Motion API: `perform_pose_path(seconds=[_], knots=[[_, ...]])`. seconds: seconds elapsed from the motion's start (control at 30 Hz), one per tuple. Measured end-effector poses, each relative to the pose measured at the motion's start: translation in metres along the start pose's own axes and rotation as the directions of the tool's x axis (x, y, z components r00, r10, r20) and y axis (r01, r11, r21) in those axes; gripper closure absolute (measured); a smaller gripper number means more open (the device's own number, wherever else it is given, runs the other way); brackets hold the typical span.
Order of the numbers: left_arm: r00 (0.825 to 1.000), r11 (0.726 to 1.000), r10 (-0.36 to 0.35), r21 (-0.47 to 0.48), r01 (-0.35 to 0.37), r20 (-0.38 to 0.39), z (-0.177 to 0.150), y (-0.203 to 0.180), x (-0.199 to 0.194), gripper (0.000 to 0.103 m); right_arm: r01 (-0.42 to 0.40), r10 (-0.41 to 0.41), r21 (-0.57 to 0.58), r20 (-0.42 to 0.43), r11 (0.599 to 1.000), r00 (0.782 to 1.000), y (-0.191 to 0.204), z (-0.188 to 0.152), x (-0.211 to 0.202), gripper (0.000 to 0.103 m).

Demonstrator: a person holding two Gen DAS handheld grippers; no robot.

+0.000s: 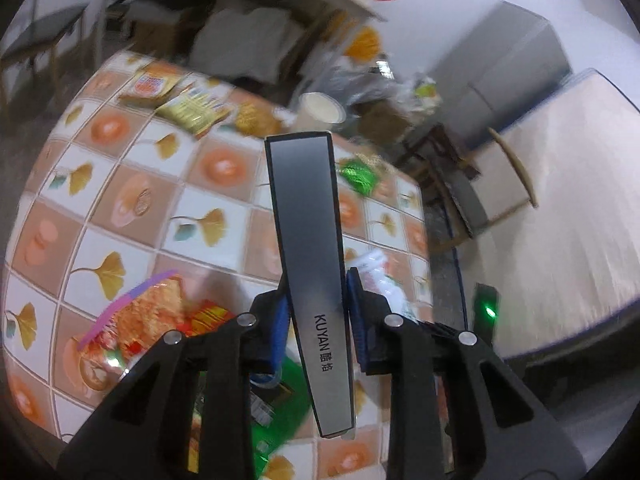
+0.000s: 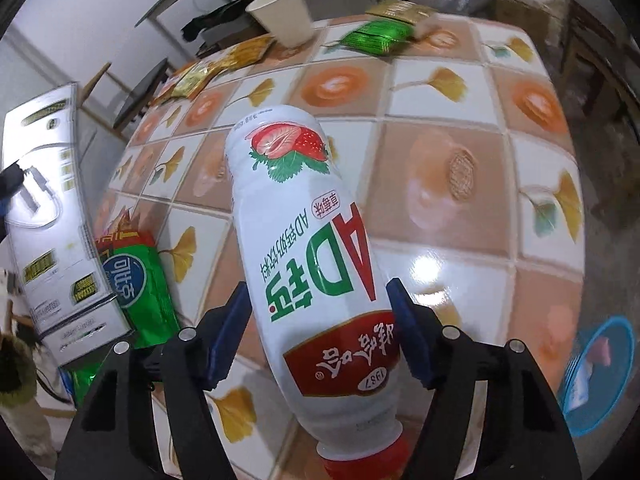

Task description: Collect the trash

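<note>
My left gripper (image 1: 318, 312) is shut on a long grey box (image 1: 308, 220) printed KUYAN, which hangs above the tiled table (image 1: 132, 184); both blue pads press on its narrow sides. The right wrist view shows the same box (image 2: 52, 208) at the far left. Between the right gripper's (image 2: 318, 332) blue pads lies a white strawberry-milk bottle (image 2: 304, 232), red cap toward the camera. The pads touch both of its sides, so the gripper is shut on it above the table (image 2: 440, 200).
A paper cup (image 2: 284, 12), a green packet (image 2: 376, 38) and yellow snack packets (image 1: 188, 108) lie at the table's far side. A green bag (image 2: 140, 280) and an orange wrapper (image 1: 152, 328) lie near the grippers. A blue bin (image 2: 600, 372) sits on the floor at right.
</note>
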State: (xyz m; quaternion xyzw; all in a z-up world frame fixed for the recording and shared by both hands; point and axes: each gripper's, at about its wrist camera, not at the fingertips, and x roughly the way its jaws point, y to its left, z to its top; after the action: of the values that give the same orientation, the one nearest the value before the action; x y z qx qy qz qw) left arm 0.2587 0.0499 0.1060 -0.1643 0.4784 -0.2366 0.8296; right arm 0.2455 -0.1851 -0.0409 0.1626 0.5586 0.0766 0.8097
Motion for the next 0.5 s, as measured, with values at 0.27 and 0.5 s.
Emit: perform_pose_path(seconds=[0.27,0.5], knots=[[0.999,0.99,-0.027,0.137,0.031,-0.032,-0.059,-0.059,-0.012,0.079,-0.01,0.007,0.101,0.032,0.995,0.999,-0.025,-0.046,-0.026,0.038],[0.984,0.965,0.1,0.256,-0.059,-0.149,-0.12,-0.081,0.034,0.078,-0.054,0.041,0.199,0.07,0.978,0.997,-0.034,-0.093,-0.047,0.038]])
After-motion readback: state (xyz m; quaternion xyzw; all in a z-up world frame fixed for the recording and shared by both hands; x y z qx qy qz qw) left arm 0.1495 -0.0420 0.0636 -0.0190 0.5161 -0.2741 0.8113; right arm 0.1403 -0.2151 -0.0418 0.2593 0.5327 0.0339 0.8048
